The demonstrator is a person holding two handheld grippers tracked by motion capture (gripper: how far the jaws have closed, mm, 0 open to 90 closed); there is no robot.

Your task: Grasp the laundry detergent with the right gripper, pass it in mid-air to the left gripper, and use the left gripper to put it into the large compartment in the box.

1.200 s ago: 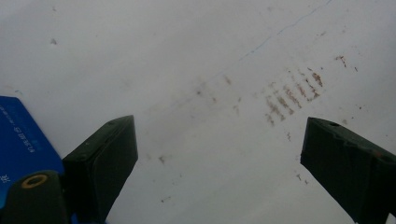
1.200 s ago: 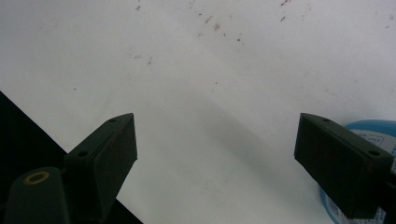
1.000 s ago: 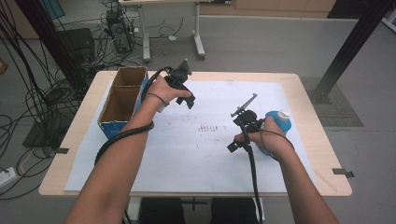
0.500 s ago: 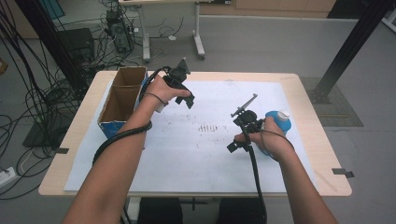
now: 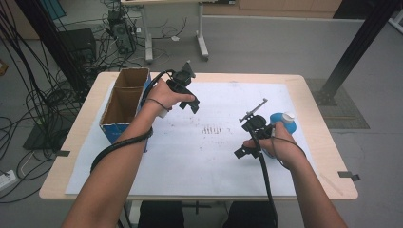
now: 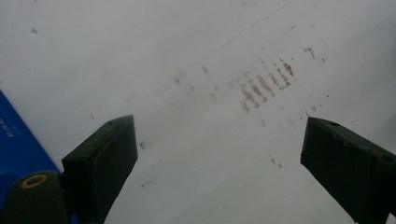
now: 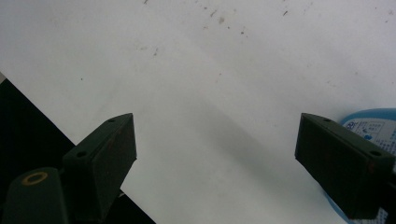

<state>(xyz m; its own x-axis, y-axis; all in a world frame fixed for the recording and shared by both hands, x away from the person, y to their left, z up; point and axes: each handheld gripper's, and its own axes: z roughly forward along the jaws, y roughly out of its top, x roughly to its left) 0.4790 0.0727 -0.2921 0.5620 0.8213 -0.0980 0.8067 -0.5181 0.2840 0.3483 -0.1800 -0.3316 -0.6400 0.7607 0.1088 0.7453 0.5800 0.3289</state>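
Observation:
My left gripper [image 5: 190,105] hovers over the white paper sheet [image 5: 209,156] beside the cardboard box [image 5: 124,102]. Its jaws stand open [image 6: 219,144] with bare paper between them. My right gripper [image 5: 243,138] is held low over the right half of the sheet, open too [image 7: 215,149], gripping nothing. A blue round container [image 5: 281,122] with a white cap lies just right of that hand. Its labelled blue side [image 7: 371,123] shows behind the right jaw in the right gripper view.
Faint brown streaks [image 5: 212,129] mark the middle of the paper and appear ahead of the left jaws [image 6: 264,86]. The box's blue wall [image 6: 18,140] sits at the left of the left gripper view. Cables and table legs crowd the floor behind the table [image 5: 313,88].

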